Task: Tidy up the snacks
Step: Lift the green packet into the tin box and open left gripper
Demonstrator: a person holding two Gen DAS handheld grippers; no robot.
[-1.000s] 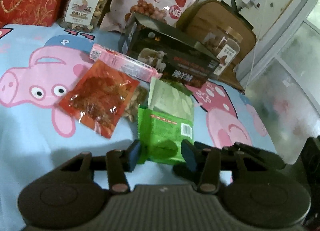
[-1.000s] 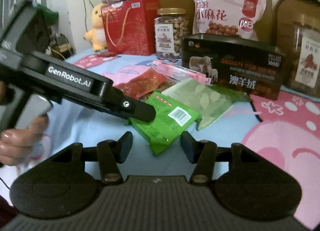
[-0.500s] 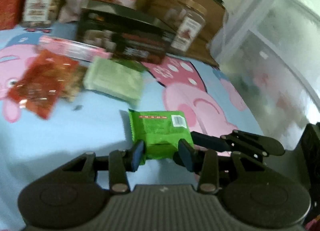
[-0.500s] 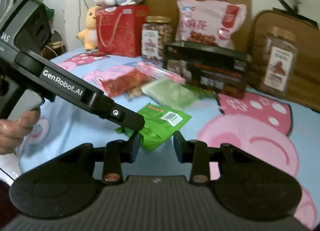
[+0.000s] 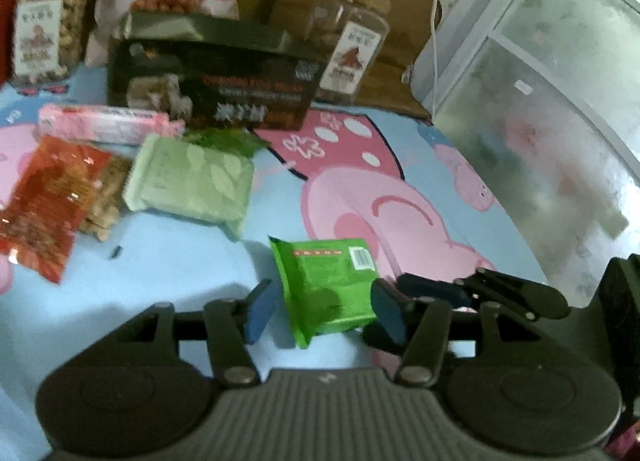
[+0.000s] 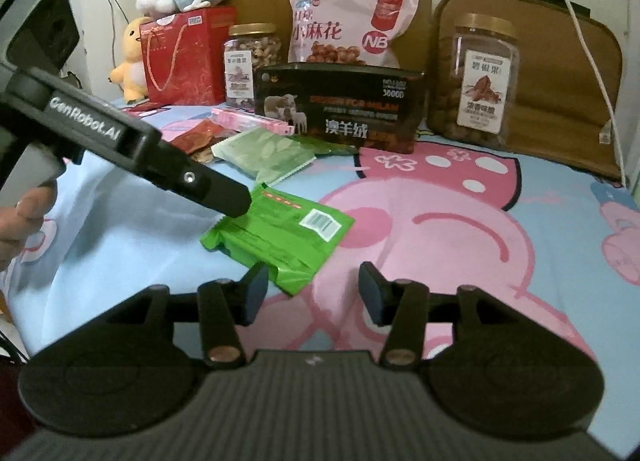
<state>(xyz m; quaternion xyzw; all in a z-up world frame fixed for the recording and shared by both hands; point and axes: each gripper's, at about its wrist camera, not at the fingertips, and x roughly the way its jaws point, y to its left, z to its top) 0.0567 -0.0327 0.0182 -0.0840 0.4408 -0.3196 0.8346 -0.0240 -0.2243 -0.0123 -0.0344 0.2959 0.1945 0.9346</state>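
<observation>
A bright green snack packet [image 5: 330, 283] lies flat on the cartoon pig bedsheet [image 5: 168, 261], apart from the other snacks. My left gripper [image 5: 322, 311] is open with its fingers on either side of the packet's near end, not clamping it. In the right wrist view the packet [image 6: 280, 235] lies just ahead of my open, empty right gripper [image 6: 310, 295], and the left gripper's finger [image 6: 216, 191] rests at the packet's far left edge.
A pale green packet [image 5: 192, 181], a red packet [image 5: 44, 197], a pink box [image 5: 100, 125], a dark box [image 6: 340, 107], two nut jars [image 6: 482, 83], a big pink bag [image 6: 344, 27] and a red gift bag [image 6: 184, 57] sit behind.
The left gripper pulled the green packet away from the pile toward the near right, then opened and let it go. The right gripper opened wider.
</observation>
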